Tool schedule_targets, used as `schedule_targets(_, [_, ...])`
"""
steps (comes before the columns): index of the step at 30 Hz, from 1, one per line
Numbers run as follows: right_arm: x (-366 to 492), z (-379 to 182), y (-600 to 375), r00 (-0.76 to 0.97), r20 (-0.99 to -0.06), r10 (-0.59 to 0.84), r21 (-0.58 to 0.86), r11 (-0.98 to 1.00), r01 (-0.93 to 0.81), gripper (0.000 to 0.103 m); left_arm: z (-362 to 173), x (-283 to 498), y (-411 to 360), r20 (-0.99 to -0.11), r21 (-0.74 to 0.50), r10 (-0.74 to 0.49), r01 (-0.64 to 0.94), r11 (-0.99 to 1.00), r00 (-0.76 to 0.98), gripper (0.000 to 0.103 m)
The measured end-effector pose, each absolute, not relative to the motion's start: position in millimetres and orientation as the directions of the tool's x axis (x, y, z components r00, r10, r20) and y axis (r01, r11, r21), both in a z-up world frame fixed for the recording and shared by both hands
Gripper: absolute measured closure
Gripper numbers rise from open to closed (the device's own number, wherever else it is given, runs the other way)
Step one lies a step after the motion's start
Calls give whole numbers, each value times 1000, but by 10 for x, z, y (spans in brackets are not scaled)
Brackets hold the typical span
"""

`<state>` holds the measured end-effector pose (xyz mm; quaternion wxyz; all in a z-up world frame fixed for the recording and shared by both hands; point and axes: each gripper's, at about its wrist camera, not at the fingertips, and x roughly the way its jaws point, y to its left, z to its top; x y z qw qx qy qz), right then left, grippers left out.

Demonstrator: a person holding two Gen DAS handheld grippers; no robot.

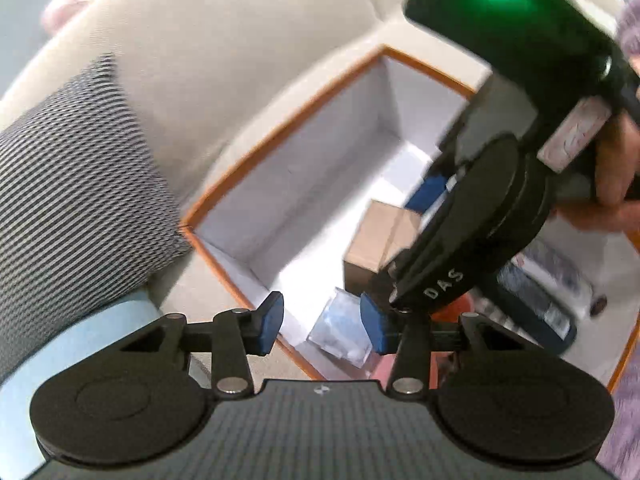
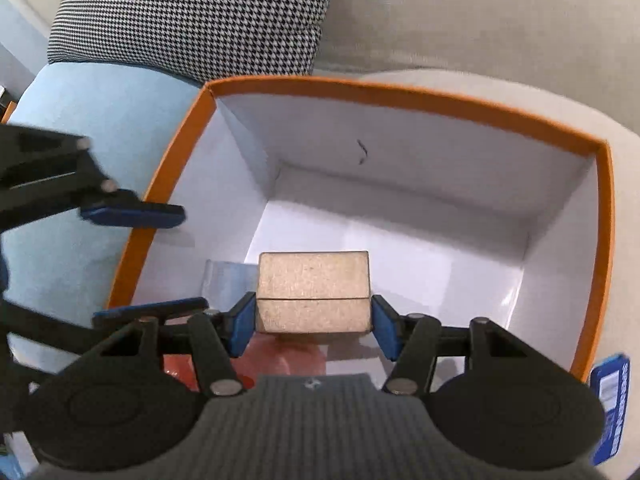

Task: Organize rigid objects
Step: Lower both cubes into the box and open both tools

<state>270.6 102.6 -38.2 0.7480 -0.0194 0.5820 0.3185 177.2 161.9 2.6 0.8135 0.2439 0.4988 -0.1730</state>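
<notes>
Cardboard box (image 2: 313, 292) sits low centre in the right wrist view, between the blue pads (image 2: 243, 326) of the right claw (image 2: 314, 328) — pads look flush on both side faces, so it reads as gripping the box, w/ the box inside the orange-rimmed carton (image 2: 400, 94). Carton interior is white; a clear plastic piece (image 2: 224, 280) lies on its floor just left of the box, and sth red-orange (image 2: 280, 360) shows under the box at bottom centre. Left claw (image 1: 322, 322) is apart w/ nothing between its pads, over the carton's near-left rim in its own view; same claw shows at left edge of the right wrist view, pads spread. Houndstooth cushion (image 2: 192, 12) fills upper left, pale blue cushion (image 2: 92, 128) below it, beige sofa (image 2: 480, 20) upper right. In the left wrist view, the right tool's black body covers the upper right — a hand (image 1: 616, 168) wraps it at right edge.
</notes>
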Motion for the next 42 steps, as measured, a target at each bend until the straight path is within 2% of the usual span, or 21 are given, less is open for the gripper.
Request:
schedule_targets(1, [2700,-378,1038,120,-886,449,337,799,-499,42,50,1746,1640,-886,222,-37,494,841,462,57])
schedule_targets(6, [2701,-400,1096,75,-905,420,331,803,-495,42,219,1689,1699,-832,157,-52,324,933,552,58])
schedule_targets(16, [2721,-283,903,73,-855,514,425,773,-471,39,179,1533,1850,-769,40,7,38,998,640,66])
schedule_targets(24, [2913,-373,830,82,-805,588,523,767,-371,41,175,1495,1869,-761,28,-1,33,999,649,66])
schedule_targets(26, [2929,-407,863,83,-809,582,518,772,-368,41,164,1520,1883,-763,21,-2,28,999,647,66])
schedule_targets(29, [2881,-465,927,73,-834,547,478,782,-400,51,162,1554,1891,-763,24,-3,33,999,646,67])
schedule_targets(33, [2818,-450,911,37,-843,537,476,776,-413,54,153,1506,1900,-762,26,-6,40,999,647,67])
schedule_targets(42, [2724,-410,868,20,-845,534,469,759,-451,54,174,1468,1810,-764,14,-10,33,999,645,67])
